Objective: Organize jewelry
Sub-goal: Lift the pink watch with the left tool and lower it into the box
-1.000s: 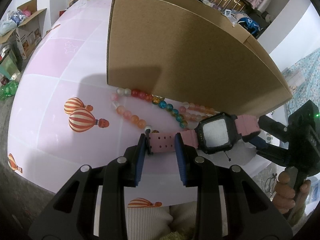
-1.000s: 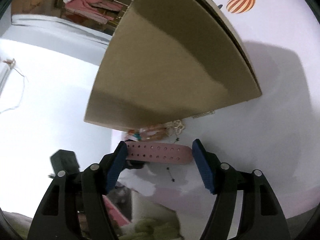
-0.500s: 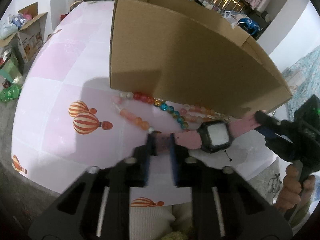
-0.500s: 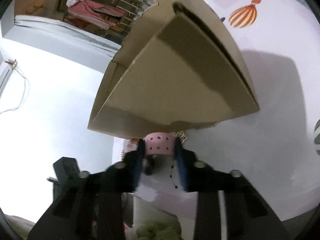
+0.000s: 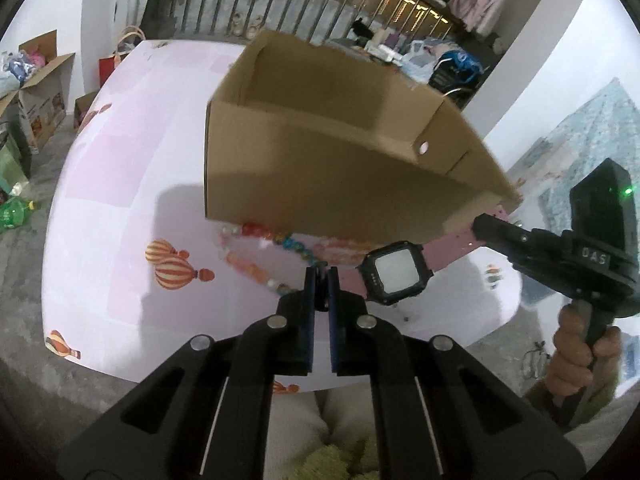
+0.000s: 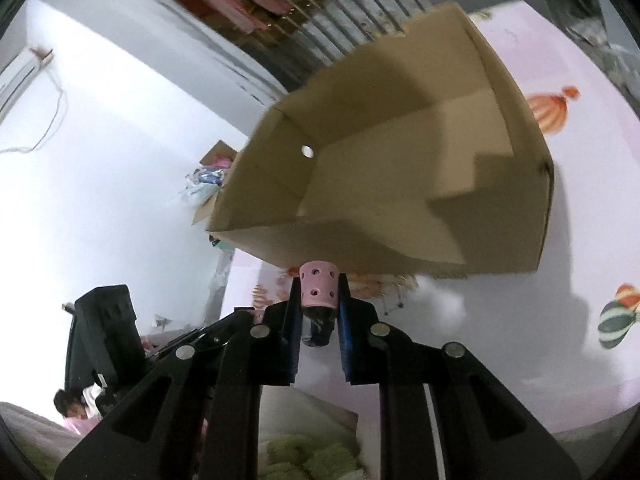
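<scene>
One cardboard box [image 5: 340,172] beyond bead strand [image 5: 276,256]

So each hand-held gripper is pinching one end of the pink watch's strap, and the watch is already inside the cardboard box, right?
Not quite. The left hand-held gripper and right hand-held gripper do pinch the pink watch strap, but the left wrist view shows it outside the cardboard box.

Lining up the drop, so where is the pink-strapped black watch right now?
The pink-strapped black watch hangs above the table between the left gripper and right gripper, each clamping one strap end, just before the open cardboard box.
</scene>
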`<state>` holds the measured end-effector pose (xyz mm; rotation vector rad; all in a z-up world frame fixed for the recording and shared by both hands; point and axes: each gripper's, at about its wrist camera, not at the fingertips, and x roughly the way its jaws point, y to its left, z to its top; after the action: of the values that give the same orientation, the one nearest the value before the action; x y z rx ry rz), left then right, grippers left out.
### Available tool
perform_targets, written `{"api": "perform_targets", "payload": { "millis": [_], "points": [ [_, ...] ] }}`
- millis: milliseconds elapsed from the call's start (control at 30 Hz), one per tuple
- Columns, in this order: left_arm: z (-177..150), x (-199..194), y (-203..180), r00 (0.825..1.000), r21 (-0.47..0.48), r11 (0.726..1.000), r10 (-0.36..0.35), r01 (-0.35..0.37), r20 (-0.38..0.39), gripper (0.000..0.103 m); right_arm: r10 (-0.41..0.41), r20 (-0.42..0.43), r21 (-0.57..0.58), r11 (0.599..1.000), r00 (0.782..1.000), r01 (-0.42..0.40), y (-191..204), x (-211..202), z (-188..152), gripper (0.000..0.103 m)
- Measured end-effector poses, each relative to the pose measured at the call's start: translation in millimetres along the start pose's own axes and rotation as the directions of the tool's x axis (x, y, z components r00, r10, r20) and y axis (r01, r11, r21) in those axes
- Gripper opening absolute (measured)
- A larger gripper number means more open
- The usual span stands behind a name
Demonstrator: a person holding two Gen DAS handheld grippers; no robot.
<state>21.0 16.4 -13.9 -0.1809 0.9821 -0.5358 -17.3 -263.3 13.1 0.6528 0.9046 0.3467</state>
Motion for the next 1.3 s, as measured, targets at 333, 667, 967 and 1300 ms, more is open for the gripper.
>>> {"api": "perform_targets", "payload": {
  "millis": [333,667,967,1300],
  "points": [
    [102.5,-42.8,-24.2,0.988,0.117,0.991,-0.075,0.059,0.136,0.004,0.011,0.076,-0.172,0.985,0.997,0.003,43.6,-5.7,84.0,0.016],
    [227.0,96.8,-27.0,0.991,0.171,0.979,0.125,-0.114,-0.053,0.004,-0.317,-0.023,-0.207,0.929,0.948,0.306,11.2,98.3,198.4,0.016],
    [230.1,144.8,-28.9,0.968,0.233,0.952,0.227,-0.197,-0.11,0.016,-0.499,-0.021,-0.282,0.835,0.867,0.473,-1.2,124.3,196.2,0.045],
    [224.5,68.5,-30.6,0.981,0.21,0.959,0.182,-0.192,0.065,0.035,-0.482,0.133,-0.249,0.83,0.866,0.5,7.2,51.0,175.0,0.048]
  ]
}}
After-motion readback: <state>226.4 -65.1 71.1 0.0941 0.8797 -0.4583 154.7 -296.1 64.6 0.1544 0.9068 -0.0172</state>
